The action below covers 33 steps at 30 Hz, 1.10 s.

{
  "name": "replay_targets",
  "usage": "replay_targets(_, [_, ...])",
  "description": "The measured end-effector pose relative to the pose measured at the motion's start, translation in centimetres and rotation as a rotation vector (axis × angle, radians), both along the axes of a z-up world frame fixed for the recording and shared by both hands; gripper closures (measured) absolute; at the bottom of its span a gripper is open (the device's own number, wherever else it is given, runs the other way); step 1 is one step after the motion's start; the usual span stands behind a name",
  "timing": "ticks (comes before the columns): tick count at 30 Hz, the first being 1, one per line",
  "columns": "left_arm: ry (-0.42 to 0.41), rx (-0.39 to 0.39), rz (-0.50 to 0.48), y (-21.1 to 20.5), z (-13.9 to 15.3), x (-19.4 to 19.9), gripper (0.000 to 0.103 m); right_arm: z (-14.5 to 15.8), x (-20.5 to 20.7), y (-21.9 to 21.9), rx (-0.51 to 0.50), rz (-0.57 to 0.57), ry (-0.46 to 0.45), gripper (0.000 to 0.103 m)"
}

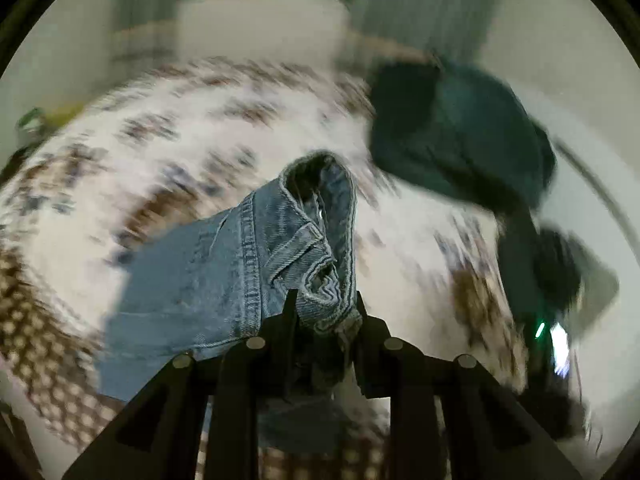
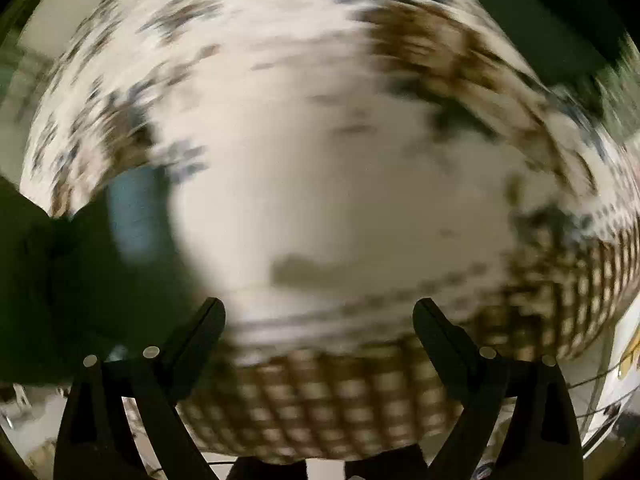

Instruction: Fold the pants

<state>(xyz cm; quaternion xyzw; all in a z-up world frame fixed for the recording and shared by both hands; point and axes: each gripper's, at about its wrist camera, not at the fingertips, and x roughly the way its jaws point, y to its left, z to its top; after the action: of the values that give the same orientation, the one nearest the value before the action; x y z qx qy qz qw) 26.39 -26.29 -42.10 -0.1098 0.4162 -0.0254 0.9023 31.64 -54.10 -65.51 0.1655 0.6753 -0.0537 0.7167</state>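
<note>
Where your left gripper (image 1: 325, 304) closes its black fingers, it clamps a bunched hem of the faded blue denim pants (image 1: 224, 264), and the cloth hangs off to the left above the bedding. Beneath lies the white bedspread with brown and blue print and a brown checked border (image 1: 168, 140), blurred by motion. Farther off to the right, a dark teal folded garment (image 1: 460, 132) sits on the bedspread. Your right gripper (image 2: 319, 312) has its fingers spread well apart with nothing between them, above the same bedspread. In that view a blurred blue patch at left appears to be the denim.
</note>
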Motion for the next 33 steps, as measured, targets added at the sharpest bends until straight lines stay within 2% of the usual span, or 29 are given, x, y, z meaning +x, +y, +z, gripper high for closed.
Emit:
replay_targets(3, [0.146,0.051,-0.115,-5.3,-5.0,0.8,0.08,-1.1,-1.3,-5.0,0.002,-0.066,0.014,0.006])
replay_targets(4, [0.208,0.076,-0.146,-6.8,-6.6,1.0,0.075,-1.3,-1.7,-6.3,0.011,-0.08,0.014,0.006])
replay_targets(6, [0.29,0.037,-0.186,-8.2,-8.0,1.2,0.073,-1.5,-2.1,-8.0,0.038,-0.095,0.001,0.006])
replay_targets(7, [0.293,0.013,-0.188,-8.2,-7.8,1.1,0.073,-1.5,-2.3,-9.0,0.065,-0.097,-0.011,0.006])
replay_targets(9, [0.292,-0.008,-0.188,-7.8,-5.9,0.9,0.053,-1.3,-2.3,-9.7,0.139,-0.096,-0.036,0.006])
replay_targets(10, [0.296,-0.02,-0.179,-7.1,-5.0,0.9,0.024,-1.1,-2.1,-9.7,0.195,-0.093,-0.054,0.006])
replay_targets(11, [0.294,-0.045,-0.157,-5.7,-3.7,1.0,0.008,-0.9,-1.8,-9.5,0.248,-0.085,-0.07,0.006])
replay_targets(12, [0.289,-0.054,-0.135,-4.8,-3.4,0.9,0.007,-0.8,-1.5,-9.2,0.292,-0.078,-0.083,0.006])
replay_targets(14, [0.282,-0.025,-0.063,-1.7,-2.2,1.3,0.007,-0.8,0.1,-7.2,0.407,-0.046,-0.1,0.006])
replay_targets(18, [0.323,0.156,0.097,6.3,-2.8,3.5,0.007,-3.8,4.8,-1.4,0.598,0.034,-0.102,0.005])
replay_targets(20, [0.357,0.222,0.172,9.9,-3.9,4.6,0.007,-5.7,6.7,0.9,0.613,0.05,-0.096,0.003])
replay_targets(23, [0.382,0.255,0.241,14.0,-5.5,6.3,0.007,-8.7,8.4,3.3,0.667,0.035,-0.048,0.003])
replay_targets(25, [0.384,0.258,0.259,15.4,-6.5,7.2,0.007,-8.8,8.0,4.1,0.694,0.017,-0.07,0.042])
replay_targets(26, [0.388,0.253,0.265,16.0,-7.0,7.8,0.007,-8.4,7.7,4.2,0.695,0.015,-0.078,0.083])
replay_targets(28, [0.392,0.218,0.268,16.8,-7.6,9.2,0.007,-6.8,7.5,4.0,0.66,0.004,-0.107,0.09])
replay_targets(31, [0.398,0.166,0.242,16.6,-8.4,11.7,0.007,-4.3,6.5,2.6,0.62,-0.028,-0.15,0.091])
replay_targets(33, [0.409,0.16,0.23,16.2,-9.3,13.2,0.007,-3.6,6.0,1.5,0.574,-0.031,-0.158,0.091])
